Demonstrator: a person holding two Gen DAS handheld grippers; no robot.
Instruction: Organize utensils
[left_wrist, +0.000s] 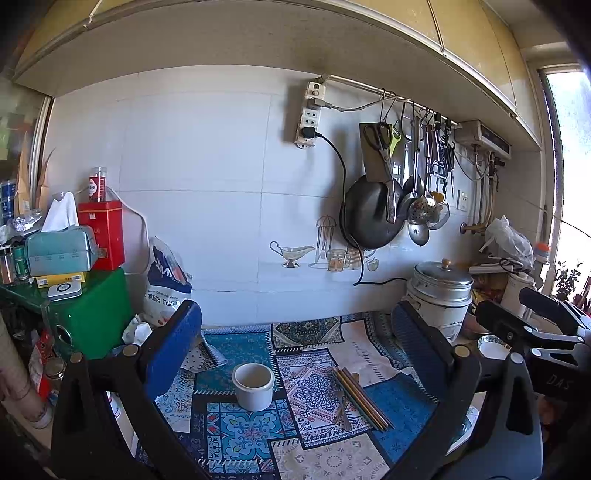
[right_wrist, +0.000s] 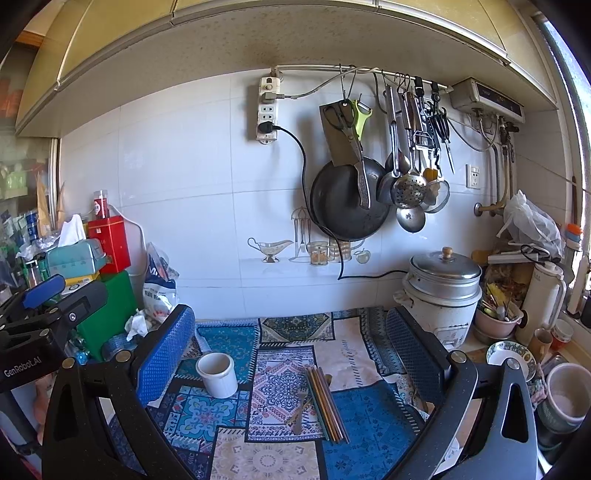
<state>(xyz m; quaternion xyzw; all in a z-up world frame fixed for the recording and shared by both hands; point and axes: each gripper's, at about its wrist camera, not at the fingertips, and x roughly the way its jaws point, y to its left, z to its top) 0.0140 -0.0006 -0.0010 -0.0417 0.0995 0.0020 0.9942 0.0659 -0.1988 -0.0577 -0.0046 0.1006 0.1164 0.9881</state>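
I have both grippers held above the counter with nothing in them: the left gripper (left_wrist: 295, 332) has its blue-padded fingers (left_wrist: 173, 343) spread wide apart, and the right gripper (right_wrist: 291, 332) is just as wide, its fingers (right_wrist: 166, 350) touching nothing. Between them on the patterned cloth (right_wrist: 369, 417) I see a white cup (right_wrist: 218, 373) standing upright, and well to its right a bundle of chopsticks (right_wrist: 327, 404) lying flat with a fork (right_wrist: 299, 406) just beside them. Behind, a rice cooker (right_wrist: 441, 291) sits against the tiled wall, where a black pan (right_wrist: 343, 206) and ladles (right_wrist: 408, 192) hang from a rail.
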